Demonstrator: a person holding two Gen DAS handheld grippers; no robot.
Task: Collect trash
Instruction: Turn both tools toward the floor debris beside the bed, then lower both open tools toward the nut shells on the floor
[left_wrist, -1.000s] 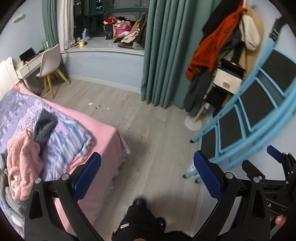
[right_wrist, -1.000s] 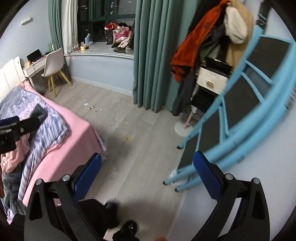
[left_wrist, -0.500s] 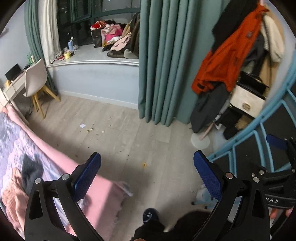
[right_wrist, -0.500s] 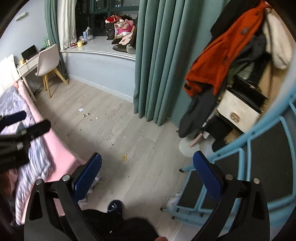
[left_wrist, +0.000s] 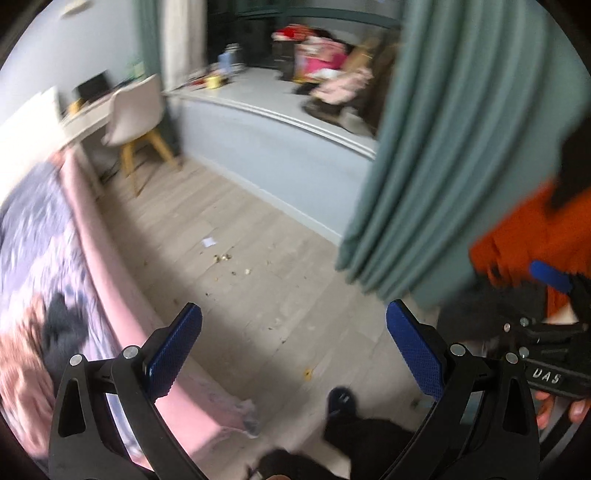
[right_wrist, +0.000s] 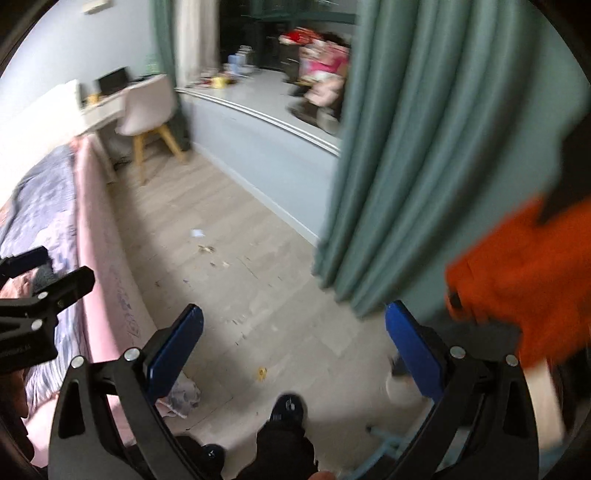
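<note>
Trash lies scattered on the light wood floor. A small yellow scrap (left_wrist: 307, 374) (right_wrist: 262, 373) sits closest, just ahead of a person's dark shoe (right_wrist: 288, 408). Farther off are a white paper bit (left_wrist: 209, 242) (right_wrist: 197, 233) and a cluster of crumbs (left_wrist: 222, 257) (right_wrist: 207, 249). My left gripper (left_wrist: 293, 349) is open and holds nothing, high above the floor. My right gripper (right_wrist: 293, 347) is also open and empty. Each gripper shows at the edge of the other's view. Both views are motion-blurred.
A pink bed (left_wrist: 110, 295) (right_wrist: 96, 258) with a grey-purple cover fills the left. A teal curtain (left_wrist: 443, 147) (right_wrist: 424, 147) and an orange jacket (right_wrist: 517, 273) hang on the right. A white chair (left_wrist: 135, 110) and desk stand at the back, by a cluttered window ledge (right_wrist: 280, 107).
Both grippers have swung left and forward along the floor. The blue ladder frame and coat rack have slid out of view; the crumbs and paper bit appear nearer. Both stay open.
</note>
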